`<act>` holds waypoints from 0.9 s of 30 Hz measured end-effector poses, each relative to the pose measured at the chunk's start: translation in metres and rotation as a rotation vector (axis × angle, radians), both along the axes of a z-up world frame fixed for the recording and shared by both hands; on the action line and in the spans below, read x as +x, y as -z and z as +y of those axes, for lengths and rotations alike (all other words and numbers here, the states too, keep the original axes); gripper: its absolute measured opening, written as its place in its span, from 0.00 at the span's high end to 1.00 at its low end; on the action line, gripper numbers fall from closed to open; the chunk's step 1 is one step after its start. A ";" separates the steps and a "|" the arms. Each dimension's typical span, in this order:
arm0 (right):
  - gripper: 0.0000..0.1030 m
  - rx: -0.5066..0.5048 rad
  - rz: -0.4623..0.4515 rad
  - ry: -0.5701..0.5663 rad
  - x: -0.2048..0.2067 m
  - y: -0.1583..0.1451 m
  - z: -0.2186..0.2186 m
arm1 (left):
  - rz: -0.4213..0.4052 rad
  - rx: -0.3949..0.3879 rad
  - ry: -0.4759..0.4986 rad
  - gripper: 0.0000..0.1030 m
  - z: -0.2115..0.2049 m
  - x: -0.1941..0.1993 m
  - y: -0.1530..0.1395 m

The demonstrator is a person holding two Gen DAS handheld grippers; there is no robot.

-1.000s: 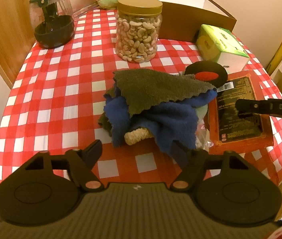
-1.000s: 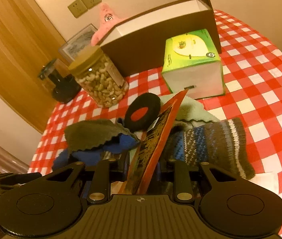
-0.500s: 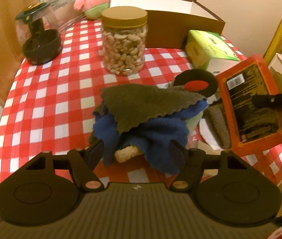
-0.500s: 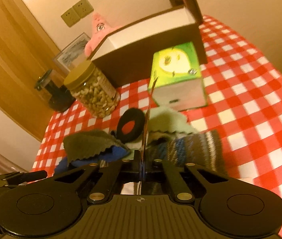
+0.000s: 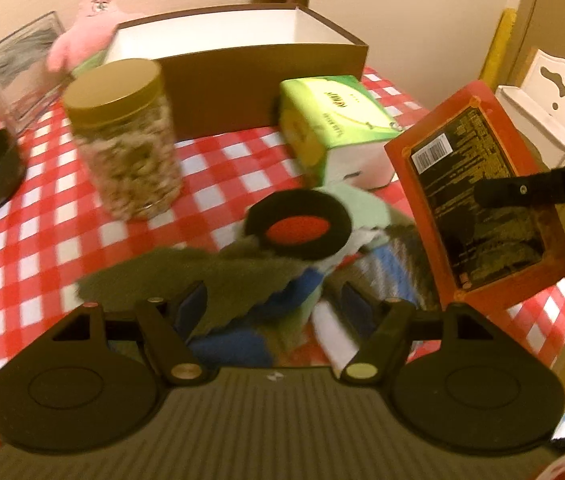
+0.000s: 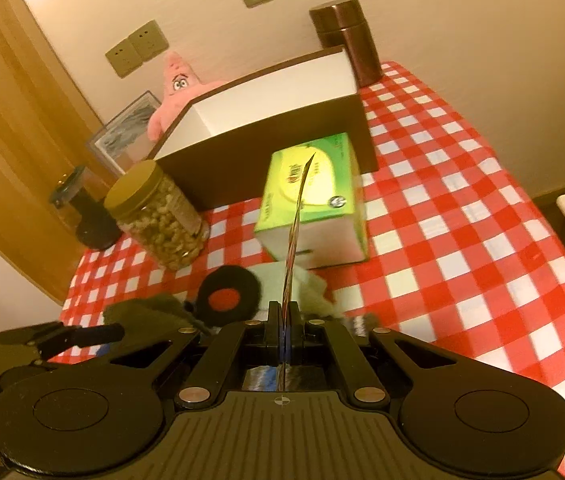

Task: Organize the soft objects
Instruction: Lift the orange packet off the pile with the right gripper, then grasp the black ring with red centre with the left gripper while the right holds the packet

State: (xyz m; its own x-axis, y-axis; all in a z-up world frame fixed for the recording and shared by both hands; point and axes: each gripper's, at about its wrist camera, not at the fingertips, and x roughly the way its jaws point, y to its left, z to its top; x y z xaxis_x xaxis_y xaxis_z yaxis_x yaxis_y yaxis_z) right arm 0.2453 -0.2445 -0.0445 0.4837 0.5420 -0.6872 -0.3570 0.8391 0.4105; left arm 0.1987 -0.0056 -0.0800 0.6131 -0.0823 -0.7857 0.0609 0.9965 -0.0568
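Note:
A heap of soft cloths lies on the checked tablecloth: an olive cloth (image 5: 210,276), a blue fleece (image 5: 226,344), a pale green cloth (image 5: 362,208), a striped knit piece (image 5: 386,264) and a black pad with a red centre (image 5: 302,228). My left gripper (image 5: 270,300) is open, low over the near side of the heap. My right gripper (image 6: 284,316) is shut on a flat orange packet (image 5: 478,196), held upright above the table at the right. In the right wrist view the packet (image 6: 296,216) shows edge-on.
A brown open box (image 5: 242,60) with a white inside stands at the back. A jar of cashews (image 5: 126,140), a green tissue box (image 5: 334,120), a pink plush star (image 6: 178,84), a dark grinder (image 6: 86,208) and a brown canister (image 6: 346,36) stand around it.
My right gripper has lifted the orange packet off the table and turned it upright. My left gripper has moved forward over the cloth heap.

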 end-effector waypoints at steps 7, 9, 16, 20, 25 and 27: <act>0.99 -0.009 0.002 0.035 0.021 -0.001 -0.024 | 0.043 -0.071 -0.022 0.24 -0.008 0.040 0.009; 0.99 -0.012 0.000 0.046 0.028 -0.002 -0.032 | 0.061 -0.085 -0.034 0.24 -0.009 0.049 0.014; 0.99 -0.017 0.000 0.071 0.055 -0.001 -0.053 | 0.120 -0.107 -0.080 0.23 -0.019 0.075 0.028; 0.99 -0.018 0.007 0.064 0.069 0.002 -0.059 | 0.145 -0.101 -0.110 0.22 -0.022 0.083 0.037; 0.99 -0.024 0.019 0.050 0.082 0.008 -0.065 | 0.155 -0.118 -0.165 0.21 -0.015 0.089 0.042; 0.99 -0.027 0.023 0.045 0.087 0.011 -0.067 | 0.150 -0.128 -0.178 0.21 -0.010 0.089 0.043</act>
